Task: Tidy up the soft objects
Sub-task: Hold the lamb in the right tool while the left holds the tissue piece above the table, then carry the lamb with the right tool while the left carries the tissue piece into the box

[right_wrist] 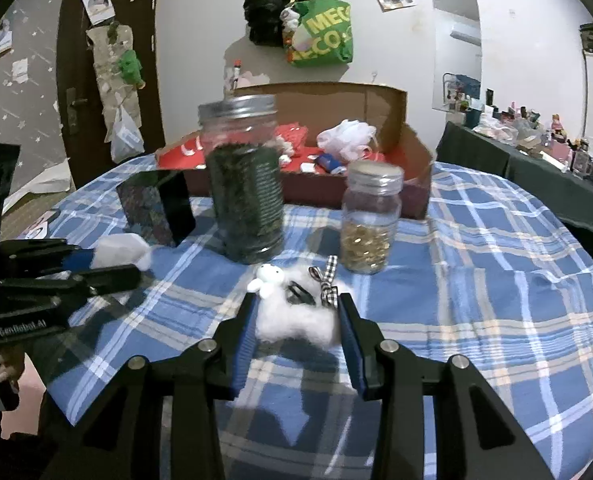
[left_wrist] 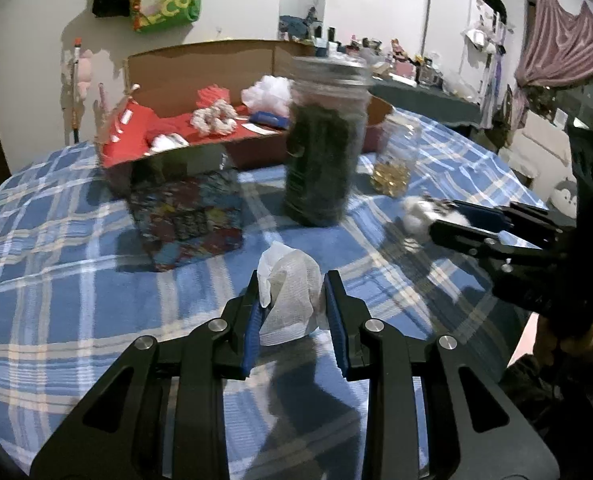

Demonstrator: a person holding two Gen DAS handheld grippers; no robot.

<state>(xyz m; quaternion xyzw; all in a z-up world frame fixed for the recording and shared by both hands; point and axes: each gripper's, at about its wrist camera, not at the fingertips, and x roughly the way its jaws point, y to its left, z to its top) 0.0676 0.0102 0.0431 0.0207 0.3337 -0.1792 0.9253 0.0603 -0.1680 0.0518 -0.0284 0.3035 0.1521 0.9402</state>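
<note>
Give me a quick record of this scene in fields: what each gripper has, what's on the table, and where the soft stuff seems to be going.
left gripper: shut on crumpled white cloth
right gripper: shut on fluffy white plush toy with checkered ribbon
surface: blue plaid tablecloth
jars: tall jar of dark contents; small jar of golden pieces
box: open cardboard box behind the jars, already holding a white mesh pouf
likely destination: the box, judging by its contents

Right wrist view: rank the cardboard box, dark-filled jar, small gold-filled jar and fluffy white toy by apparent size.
1. Cardboard box
2. Dark-filled jar
3. Small gold-filled jar and fluffy white toy: unsure, as the toy is nearer the camera.
</note>
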